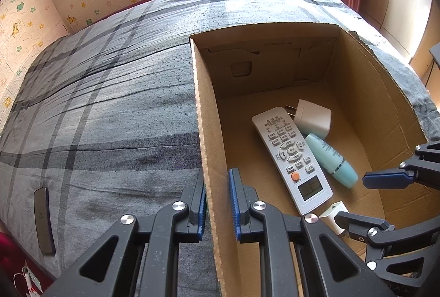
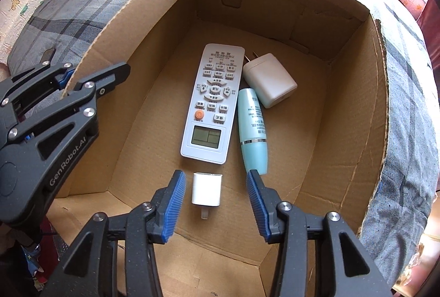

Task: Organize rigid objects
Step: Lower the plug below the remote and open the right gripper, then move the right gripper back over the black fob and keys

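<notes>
On the bed, left wrist view: left hand-held gripper [image 1: 217,205] straddles the near-left wall of the cardboard box [image 1: 205,115], one finger outside over the plaid bedspread [image 1: 110,104], one inside. Jaws look pinched onto that wall, probably steadying the box, though actual contact is hard to confirm. Inside the box: white remote control [image 1: 293,159], teal tube [image 1: 331,159] just beside it, large white plug adapter [image 1: 313,118] at the far end, small white charger [image 1: 334,213] near the remote's display end. Right hand-held gripper [image 1: 363,199] comes in from the right, low in the box. A dark phone [image 1: 43,220] lies on the bedspread, well apart from the box.

Right wrist view: right hand-held gripper [image 2: 216,203] is spread wide, holding nothing, pointing down at the box floor. Small white charger [image 2: 206,189] lies flat between the pads, touching neither, prongs toward the camera. Remote control [image 2: 213,103] sits just beyond it, teal tube [image 2: 253,129] alongside, plug adapter [image 2: 269,80] behind. Left hand-held gripper [image 2: 90,77] sits on the left wall.

Handling guess: charger is light, hard, smooth plastic, not fragile. Grip across its flat side faces, clear of the prongs. Slip risk is low with ribbed pads.
</notes>
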### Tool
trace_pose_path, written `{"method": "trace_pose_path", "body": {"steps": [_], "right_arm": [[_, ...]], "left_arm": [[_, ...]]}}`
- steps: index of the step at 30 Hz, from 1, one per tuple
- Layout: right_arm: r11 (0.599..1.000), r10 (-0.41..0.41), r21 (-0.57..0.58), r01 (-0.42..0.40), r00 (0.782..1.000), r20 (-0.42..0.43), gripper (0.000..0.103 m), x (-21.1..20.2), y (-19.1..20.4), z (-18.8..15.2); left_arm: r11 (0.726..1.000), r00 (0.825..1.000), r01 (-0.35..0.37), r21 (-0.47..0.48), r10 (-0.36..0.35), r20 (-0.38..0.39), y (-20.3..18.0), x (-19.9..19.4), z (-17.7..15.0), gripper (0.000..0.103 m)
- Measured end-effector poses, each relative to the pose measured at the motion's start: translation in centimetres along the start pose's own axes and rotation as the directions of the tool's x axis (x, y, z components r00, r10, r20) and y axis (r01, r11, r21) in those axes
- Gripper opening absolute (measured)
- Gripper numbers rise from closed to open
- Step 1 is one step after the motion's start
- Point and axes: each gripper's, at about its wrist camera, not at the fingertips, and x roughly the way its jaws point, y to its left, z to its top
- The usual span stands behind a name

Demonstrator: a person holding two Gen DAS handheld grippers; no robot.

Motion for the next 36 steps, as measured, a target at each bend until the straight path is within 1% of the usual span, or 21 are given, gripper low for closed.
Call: {"method": "trace_pose_path", "body": {"steps": [8, 14, 16, 17, 18, 20, 22, 24, 25, 26, 29, 30, 32, 36], "right_arm": [[1.0, -0.01, -0.019, 0.011, 0.999, 0.049, 0.051, -2.5, -0.1, -0.4], [0.999, -0.028, -0.03, 0.031, 0.996, 0.086, 0.055, -4.5, -0.5, -1.0], [0.999, -0.03, -0.027, 0.033, 0.995, 0.099, 0.058, -5.1, -0.9, -1.3], [0.999, -0.028, -0.023, 0.031, 0.994, 0.109, 0.062, -5.5, -1.0, -1.3], [1.0, -0.024, -0.016, 0.026, 0.992, 0.121, 0.068, -5.7, -1.2, -1.4], [1.0, -0.021, -0.002, 0.021, 0.99, 0.14, 0.076, -6.4, -1.7, -1.6], [1.0, -0.021, 0.014, 0.019, 0.988, 0.154, 0.079, -7.1, -2.3, -1.8], [0.999, -0.019, 0.031, 0.014, 0.985, 0.169, 0.085, -7.6, -2.9, -2.0], [0.999, -0.013, 0.04, 0.006, 0.982, 0.187, 0.087, -8.0, -3.2, -2.1], [0.999, -0.012, 0.046, 0.003, 0.979, 0.205, 0.091, -8.4, -3.4, -2.3], [0.998, -0.032, 0.052, 0.02, 0.968, 0.25, 0.1, -9.7, -4.1, -2.8], [0.998, -0.041, 0.059, 0.026, 0.963, 0.267, 0.102, -10.1, -4.4, -3.0], [0.997, -0.055, 0.073, 0.036, 0.957, 0.284, 0.102, -10.8, -5.1, -3.2], [0.993, -0.082, 0.105, 0.053, 0.954, 0.289, 0.102, -11.6, -7.0, -3.8]], "left_arm": [[1.0, 1.0, 0.0, 0.0, 0.0, 0.0, 0.1, 0.0, 0.0, 0.017], [1.0, 1.0, -0.001, 0.001, 0.001, -0.001, 0.1, 0.0, 0.0, 0.017], [1.0, 1.0, 0.0, 0.001, 0.0, 0.0, 0.0, 0.0, 0.0, 0.016], [1.0, 1.0, 0.0, 0.001, 0.0, -0.001, 0.0, 0.0, 0.0, 0.016], [1.0, 1.0, 0.0, 0.001, 0.0, -0.001, 0.1, 0.0, 0.0, 0.016], [1.0, 1.0, 0.0, 0.001, 0.0, 0.0, 0.1, 0.0, 0.0, 0.016], [1.0, 1.0, 0.0, 0.001, 0.0, -0.001, 0.0, 0.0, 0.0, 0.016], [1.0, 1.0, 0.0, 0.001, 0.0, -0.001, 0.0, 0.0, 0.0, 0.016], [1.0, 1.0, 0.0, 0.001, 0.0, -0.001, 0.1, 0.0, 0.0, 0.016], [1.0, 1.0, 0.0, 0.0, 0.0, 0.0, 0.0, 0.0, 0.0, 0.016], [1.0, 1.0, 0.0, 0.001, 0.0, -0.001, 0.0, 0.0, 0.0, 0.016], [1.0, 1.0, 0.0, 0.001, 0.0, -0.001, 0.0, 0.0, 0.0, 0.016], [1.0, 1.0, -0.001, 0.001, 0.001, -0.001, 0.0, 0.0, 0.0, 0.016], [1.0, 1.0, 0.0, 0.001, 0.0, -0.001, 0.1, -0.1, 0.0, 0.016]]}}
